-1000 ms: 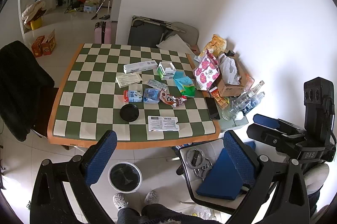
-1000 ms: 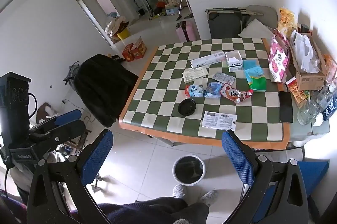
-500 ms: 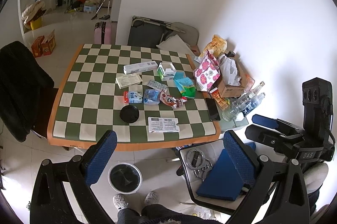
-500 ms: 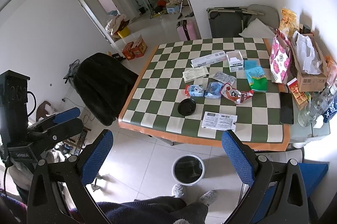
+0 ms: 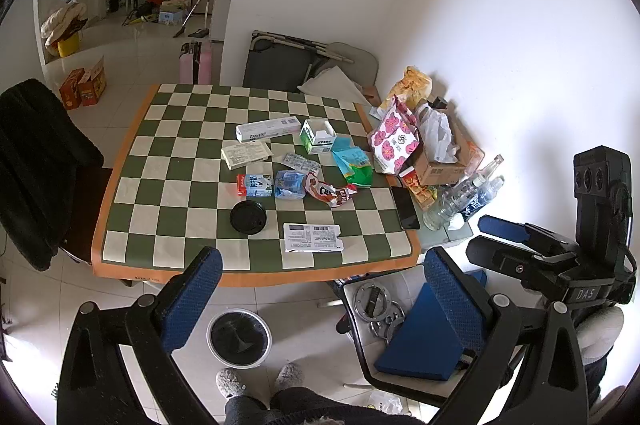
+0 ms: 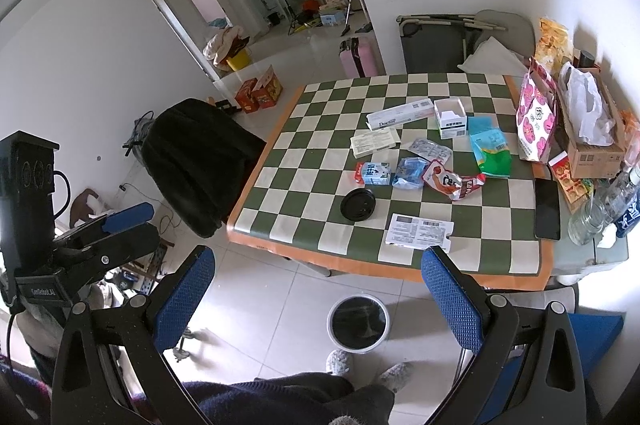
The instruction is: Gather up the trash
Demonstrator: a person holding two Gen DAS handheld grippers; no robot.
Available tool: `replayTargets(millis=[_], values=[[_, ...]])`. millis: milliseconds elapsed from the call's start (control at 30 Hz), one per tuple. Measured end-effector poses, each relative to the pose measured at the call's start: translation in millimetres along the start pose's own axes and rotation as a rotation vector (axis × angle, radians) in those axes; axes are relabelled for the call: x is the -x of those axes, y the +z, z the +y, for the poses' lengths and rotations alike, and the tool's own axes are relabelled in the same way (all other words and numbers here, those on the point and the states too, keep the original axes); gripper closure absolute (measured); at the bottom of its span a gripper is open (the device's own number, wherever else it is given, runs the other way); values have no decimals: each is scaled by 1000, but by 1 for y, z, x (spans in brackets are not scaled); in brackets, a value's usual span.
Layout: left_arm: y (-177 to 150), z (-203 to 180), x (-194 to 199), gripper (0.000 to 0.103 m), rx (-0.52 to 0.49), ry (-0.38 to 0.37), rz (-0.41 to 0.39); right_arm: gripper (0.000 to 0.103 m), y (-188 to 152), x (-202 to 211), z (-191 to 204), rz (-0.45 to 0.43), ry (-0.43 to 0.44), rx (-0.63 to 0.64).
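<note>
Trash lies on the checkered table (image 5: 168, 225) (image 6: 304, 161): a black lid (image 5: 248, 218) (image 6: 358, 205), a white paper slip (image 5: 313, 237) (image 6: 420, 232), a red crumpled wrapper (image 5: 330, 193) (image 6: 454, 181), a blue wrapper (image 5: 290, 183), a small milk carton (image 5: 255, 185), a toothpaste box (image 5: 268, 129) and a green packet (image 5: 354, 165). A white bin with a black liner (image 5: 239, 337) (image 6: 358, 322) stands on the floor in front of the table. My left gripper (image 5: 320, 297) and right gripper (image 6: 316, 297) are both open and empty, held above the floor short of the table.
A black-draped chair (image 5: 36, 165) stands left of the table. A pink flowered bag (image 5: 394, 141), a cardboard box (image 5: 436, 161), a phone (image 5: 405, 207) and bottles (image 5: 460, 199) crowd the right edge. A chair with a blue pad (image 5: 420, 341) stands at front right.
Both views have shifted very slightly; the grippers stay open and nothing on the table has moved.
</note>
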State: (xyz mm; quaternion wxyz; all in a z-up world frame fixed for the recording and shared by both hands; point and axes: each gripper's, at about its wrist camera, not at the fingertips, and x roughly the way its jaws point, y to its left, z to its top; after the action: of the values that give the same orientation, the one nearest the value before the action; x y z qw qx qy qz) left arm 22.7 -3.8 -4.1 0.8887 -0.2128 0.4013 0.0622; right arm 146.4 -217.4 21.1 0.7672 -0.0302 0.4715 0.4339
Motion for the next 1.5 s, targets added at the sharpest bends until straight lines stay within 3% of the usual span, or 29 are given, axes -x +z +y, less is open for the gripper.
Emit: replayTargets(millis=[1500], values=[[3,2,-5,0,-19,-28,24,0,3,-6,8,3,9,-12]])
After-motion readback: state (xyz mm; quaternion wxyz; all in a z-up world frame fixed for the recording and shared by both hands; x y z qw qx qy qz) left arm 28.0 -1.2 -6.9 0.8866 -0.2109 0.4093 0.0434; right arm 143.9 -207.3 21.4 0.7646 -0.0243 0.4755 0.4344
